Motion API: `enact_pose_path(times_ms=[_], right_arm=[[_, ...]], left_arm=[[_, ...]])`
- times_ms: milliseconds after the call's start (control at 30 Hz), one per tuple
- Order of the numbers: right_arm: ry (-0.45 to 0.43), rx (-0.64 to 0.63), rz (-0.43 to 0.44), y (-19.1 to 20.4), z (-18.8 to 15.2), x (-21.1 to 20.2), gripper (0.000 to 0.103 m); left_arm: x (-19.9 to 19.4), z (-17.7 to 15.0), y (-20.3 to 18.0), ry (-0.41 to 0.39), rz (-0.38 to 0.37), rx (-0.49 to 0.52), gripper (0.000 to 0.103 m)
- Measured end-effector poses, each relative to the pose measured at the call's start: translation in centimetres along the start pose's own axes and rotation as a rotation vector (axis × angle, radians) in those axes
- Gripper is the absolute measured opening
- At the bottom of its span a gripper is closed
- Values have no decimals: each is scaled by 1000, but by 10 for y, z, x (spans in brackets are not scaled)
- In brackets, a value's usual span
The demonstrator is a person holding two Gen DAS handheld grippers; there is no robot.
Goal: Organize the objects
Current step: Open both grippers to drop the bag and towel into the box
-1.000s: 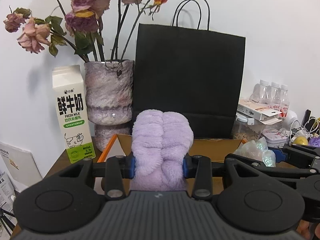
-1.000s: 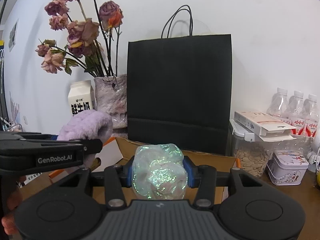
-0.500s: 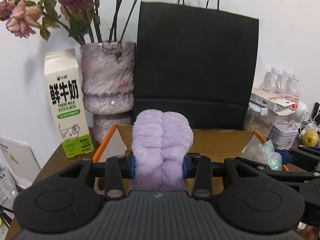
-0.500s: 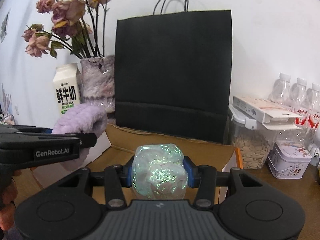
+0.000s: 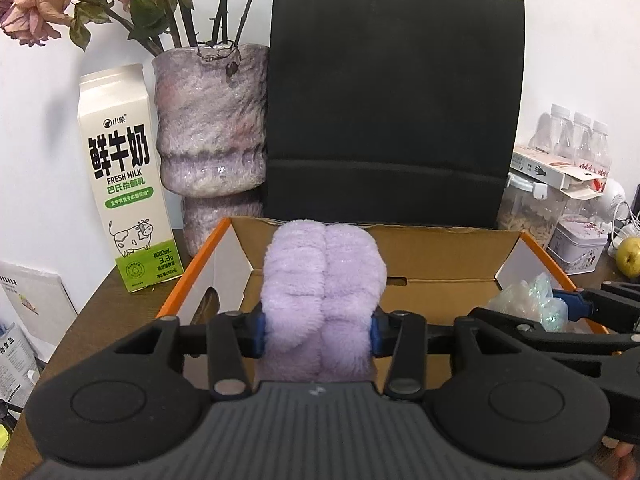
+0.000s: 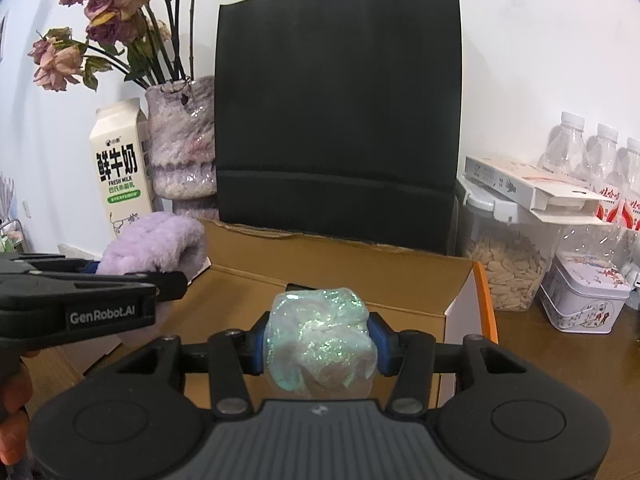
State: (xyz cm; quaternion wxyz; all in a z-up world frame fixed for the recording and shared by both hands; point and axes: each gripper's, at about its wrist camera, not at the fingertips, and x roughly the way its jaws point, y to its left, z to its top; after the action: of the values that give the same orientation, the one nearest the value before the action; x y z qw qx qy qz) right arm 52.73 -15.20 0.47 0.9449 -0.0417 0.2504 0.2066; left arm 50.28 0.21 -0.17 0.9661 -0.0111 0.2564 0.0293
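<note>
My left gripper (image 5: pixel 316 336) is shut on a fluffy purple plush item (image 5: pixel 322 280) and holds it over the left part of an open cardboard box (image 5: pixel 440 240) with orange edges. My right gripper (image 6: pixel 320 346) is shut on a crumpled iridescent plastic wrap ball (image 6: pixel 320 336) over the right part of the same box (image 6: pixel 360 264). The plush item (image 6: pixel 154 242) and the left gripper's side show at the left of the right wrist view. The wrap ball (image 5: pixel 528 302) shows at the right of the left wrist view.
Behind the box stand a black paper bag (image 5: pixel 392 112), a fuzzy vase (image 5: pixel 212 128) with dried roses and a milk carton (image 5: pixel 124 184). To the right are a seed jar (image 6: pixel 508 256), a tin (image 6: pixel 584 296), water bottles (image 6: pixel 600 152) and a green fruit (image 5: pixel 628 256).
Both grippers have dropped lower and moved forward towards the box, still holding their items. The box interior now shows more.
</note>
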Motion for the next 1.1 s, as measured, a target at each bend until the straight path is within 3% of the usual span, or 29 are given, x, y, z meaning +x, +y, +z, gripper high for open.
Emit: enact_pose_path(times_ms=[33, 67, 100, 133, 167, 200, 1100], right_arm=[[3, 2, 0, 0, 0, 1, 51], [7, 4, -3, 0, -1, 1, 55], [11, 8, -7, -1, -1, 1, 65], [16, 10, -11, -1, -2, 2, 83], [25, 14, -15, -2, -2, 3, 93], [34, 16, -19, -2, -3, 4, 103], [6, -7, -20, 8, 2, -15, 103]], left_arm=[[-1, 0, 0, -5, 2, 4, 54], [-2, 0, -1, -12, 8, 7, 67], [-3, 0, -1, -22, 16, 6, 87], [-6, 0, -1, -40, 26, 3, 97], [-9, 0, -1, -58, 39, -1, 103], [-11, 1, -1, -77, 55, -5, 103], [-31, 5, 1, -95, 40, -13, 103]])
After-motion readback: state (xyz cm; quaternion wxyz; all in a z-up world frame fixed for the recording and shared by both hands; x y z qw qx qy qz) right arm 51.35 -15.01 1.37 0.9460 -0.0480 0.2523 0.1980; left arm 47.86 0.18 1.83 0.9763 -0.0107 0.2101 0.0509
